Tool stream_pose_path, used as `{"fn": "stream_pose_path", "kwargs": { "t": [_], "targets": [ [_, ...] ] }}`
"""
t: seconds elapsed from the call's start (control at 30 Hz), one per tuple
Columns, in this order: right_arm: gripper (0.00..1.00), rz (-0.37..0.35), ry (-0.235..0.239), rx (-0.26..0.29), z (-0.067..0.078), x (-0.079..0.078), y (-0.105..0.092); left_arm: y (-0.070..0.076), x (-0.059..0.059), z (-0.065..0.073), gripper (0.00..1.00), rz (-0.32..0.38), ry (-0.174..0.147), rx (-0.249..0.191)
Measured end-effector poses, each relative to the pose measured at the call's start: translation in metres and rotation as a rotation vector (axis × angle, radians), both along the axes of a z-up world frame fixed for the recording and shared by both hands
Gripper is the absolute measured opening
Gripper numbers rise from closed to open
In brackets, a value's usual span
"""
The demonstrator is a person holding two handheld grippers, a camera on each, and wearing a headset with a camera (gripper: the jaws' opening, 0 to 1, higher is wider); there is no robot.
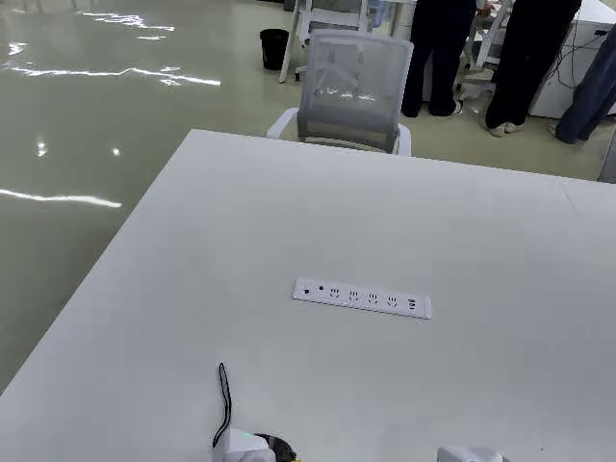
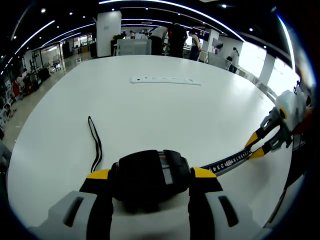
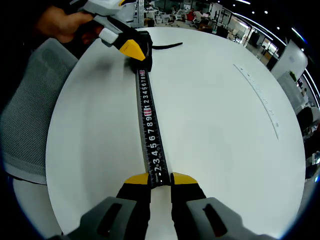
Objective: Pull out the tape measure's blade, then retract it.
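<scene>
My left gripper (image 2: 150, 173) is shut on the black tape measure case (image 2: 145, 187), yellow-tipped jaws on either side of it. The numbered blade (image 3: 148, 120) runs out flat over the white table (image 1: 289, 221) from the case (image 3: 145, 42) to my right gripper (image 3: 160, 178), which is shut on the blade's end. In the left gripper view the blade (image 2: 227, 163) leads right to the right gripper (image 2: 255, 146). The case's black wrist strap (image 1: 224, 399) lies on the table beside it. Both gripper tops peek in at the bottom of the head view.
A white power strip (image 1: 361, 297) lies mid-table. A grey mesh chair (image 1: 351, 91) stands at the far edge, with people (image 1: 443, 48) and a black bin (image 1: 273, 48) beyond. The table's left edge slants toward me over a glossy floor.
</scene>
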State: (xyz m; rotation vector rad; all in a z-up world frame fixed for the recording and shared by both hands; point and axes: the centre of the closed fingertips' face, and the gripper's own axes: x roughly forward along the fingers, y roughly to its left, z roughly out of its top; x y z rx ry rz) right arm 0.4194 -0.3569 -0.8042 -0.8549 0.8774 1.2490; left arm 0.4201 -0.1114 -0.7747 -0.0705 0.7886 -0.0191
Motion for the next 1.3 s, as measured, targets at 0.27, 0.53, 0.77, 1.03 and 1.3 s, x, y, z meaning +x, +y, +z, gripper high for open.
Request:
{"fn": "stream_pose_path", "kwargs": {
  "t": [0.27,0.53,0.77,1.03,1.3],
  "targets": [
    [0.13,-0.003,0.000,0.004,0.000,0.001,0.004,0.000,0.000,-0.001,0.57,-0.001,0.004,-0.002],
    [0.13,-0.004,0.000,0.010,0.000,0.001,0.009,0.000,0.000,-0.001,0.57,-0.001,0.005,-0.003],
    [0.13,-0.002,0.002,0.014,0.000,0.001,0.013,0.000,0.000,-0.001,0.57,-0.002,0.006,-0.003],
    [0.13,0.003,0.004,0.018,0.001,0.000,0.020,0.000,0.000,-0.001,0.57,-0.001,0.006,-0.004],
    [0.13,0.008,0.006,0.021,0.000,0.000,0.024,0.000,0.000,0.000,0.57,-0.003,0.007,-0.004]
  ]
}}
